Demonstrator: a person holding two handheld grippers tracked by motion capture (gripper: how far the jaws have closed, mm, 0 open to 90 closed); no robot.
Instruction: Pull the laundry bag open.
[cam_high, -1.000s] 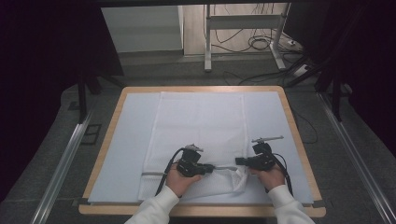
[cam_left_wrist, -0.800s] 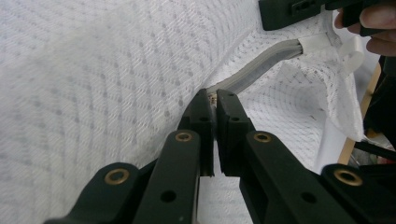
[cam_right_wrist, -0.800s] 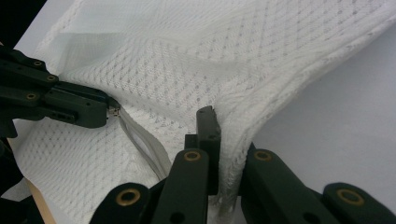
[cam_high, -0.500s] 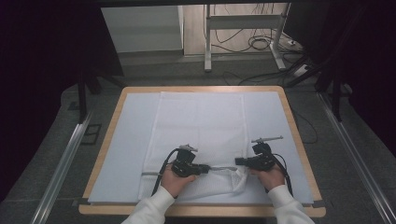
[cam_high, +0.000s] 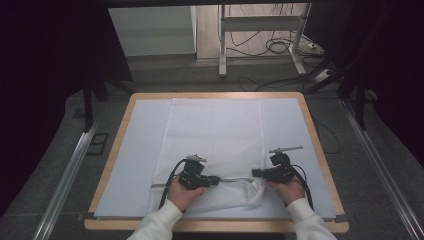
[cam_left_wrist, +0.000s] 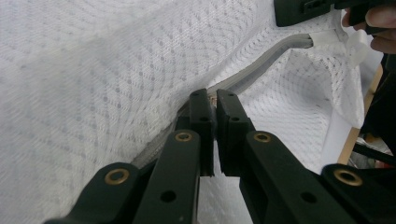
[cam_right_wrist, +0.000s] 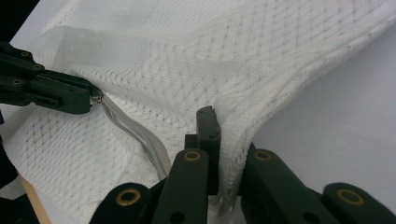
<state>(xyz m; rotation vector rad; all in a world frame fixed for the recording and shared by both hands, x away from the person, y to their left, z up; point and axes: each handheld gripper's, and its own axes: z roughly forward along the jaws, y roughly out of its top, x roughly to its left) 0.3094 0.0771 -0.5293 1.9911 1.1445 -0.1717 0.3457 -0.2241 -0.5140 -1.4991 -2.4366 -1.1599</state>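
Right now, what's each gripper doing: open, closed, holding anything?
Left gripper: closed on the zipper pull of the mesh bag.
Right gripper: closed on the mesh bag's edge.

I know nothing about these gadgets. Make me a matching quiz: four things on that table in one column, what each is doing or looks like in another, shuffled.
1. left gripper
2. right gripper
3. zipper
4. table

a. wooden edge
b. shut on the mesh bag's corner fabric
c. grey strip along the bag's near edge
d. shut on the zipper's small metal slider

Pairs: 1-d, 2-b, 3-c, 4-a
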